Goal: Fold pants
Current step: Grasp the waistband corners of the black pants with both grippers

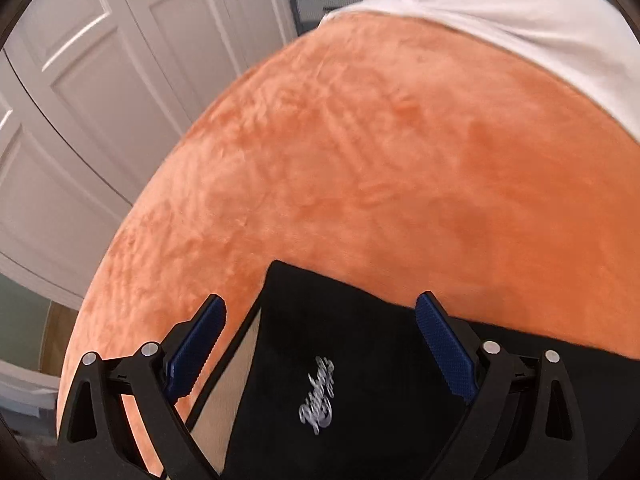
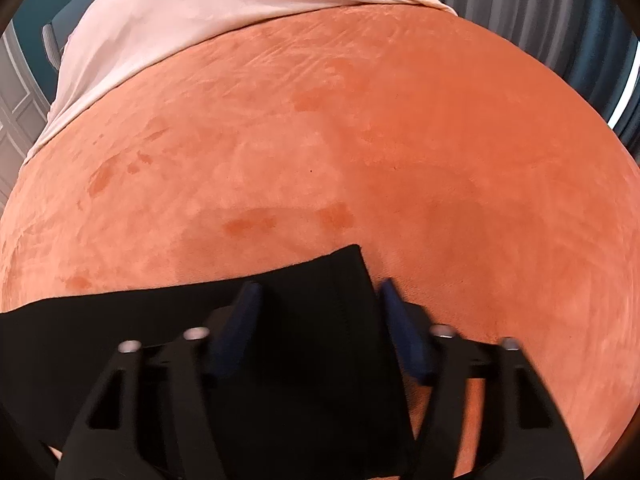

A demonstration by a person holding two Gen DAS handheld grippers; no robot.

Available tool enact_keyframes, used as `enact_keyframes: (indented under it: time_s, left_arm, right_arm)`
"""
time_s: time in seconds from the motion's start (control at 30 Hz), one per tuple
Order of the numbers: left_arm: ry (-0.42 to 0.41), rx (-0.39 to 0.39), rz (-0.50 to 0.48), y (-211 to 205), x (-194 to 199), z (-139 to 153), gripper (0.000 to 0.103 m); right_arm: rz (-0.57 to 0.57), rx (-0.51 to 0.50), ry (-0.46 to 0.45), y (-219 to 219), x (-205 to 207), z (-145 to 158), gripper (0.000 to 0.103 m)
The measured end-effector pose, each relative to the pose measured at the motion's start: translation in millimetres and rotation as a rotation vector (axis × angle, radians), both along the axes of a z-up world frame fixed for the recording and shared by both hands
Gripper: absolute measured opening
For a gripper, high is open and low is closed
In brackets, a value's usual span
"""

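Black pants with a white script logo lie on an orange plush blanket. In the left wrist view one squared corner of them reaches up between the fingers. My left gripper stands wide open over that corner, its blue pads clear of the cloth. In the right wrist view another corner of the pants lies flat between the fingers. My right gripper is about half open around it, the cloth unpinched. The rest of the pants runs off left, under the gripper body.
A white sheet covers the far end of the bed. White panelled doors stand past the bed's left edge. Grey-blue curtains hang at the back right. The blanket stretches wide ahead of both grippers.
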State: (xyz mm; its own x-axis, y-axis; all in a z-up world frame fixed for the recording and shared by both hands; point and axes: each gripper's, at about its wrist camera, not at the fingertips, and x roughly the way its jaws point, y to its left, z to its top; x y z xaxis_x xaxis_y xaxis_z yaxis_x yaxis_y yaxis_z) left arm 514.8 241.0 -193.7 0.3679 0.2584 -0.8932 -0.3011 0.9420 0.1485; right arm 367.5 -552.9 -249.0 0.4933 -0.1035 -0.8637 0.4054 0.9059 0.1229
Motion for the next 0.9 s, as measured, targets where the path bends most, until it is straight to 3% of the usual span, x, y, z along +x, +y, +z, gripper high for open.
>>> enact_keyframes:
  time_s: [0.03,0.07,0.13,0.2,0.23,0.4,0.57,0.67,0.8,0.9]
  left_arm:
    - [0.026,-0.017,0.002,3,3,-8,0.09]
    - [0.046,-0.042,0.002,6,4,-12,0.071]
    - [0.084,-0.116,-0.007,5,5,-21,0.05]
    - [0.065,-0.158,-0.041,-3,2,-13,0.014]
    - [0.066,-0.174,-0.051,-7,0,-8,0.008]
    - [-0.106,-0.137,-0.129,-19,-33,64,0.0]
    - [-0.258,-0.214,-0.191,-5,-111,140,0.0]
    - [-0.283,-0.231,-0.214,2,-169,166,0.0]
    - [-0.318,-0.191,-0.219,23,-238,181,0.0]
    - [-0.211,-0.211,-0.211,35,-277,159,0.0]
  right_arm:
    - [-0.004,0.0,0.001,-2,4,1,0.033]
    - [-0.005,0.003,0.001,-2,3,3,0.024]
    - [-0.01,0.014,-0.007,-1,3,9,0.017]
    - [-0.004,0.008,-0.013,3,2,16,0.011]
    - [-0.002,-0.002,-0.024,7,0,24,0.01]
    - [0.003,0.009,-0.162,16,-22,77,0.009]
    - [0.07,0.02,-0.347,32,-73,152,0.009]
    - [0.119,0.012,-0.422,41,-116,185,0.009]
    - [0.169,-0.01,-0.429,43,-172,199,0.009]
    - [0.205,-0.04,-0.355,46,-207,182,0.009]
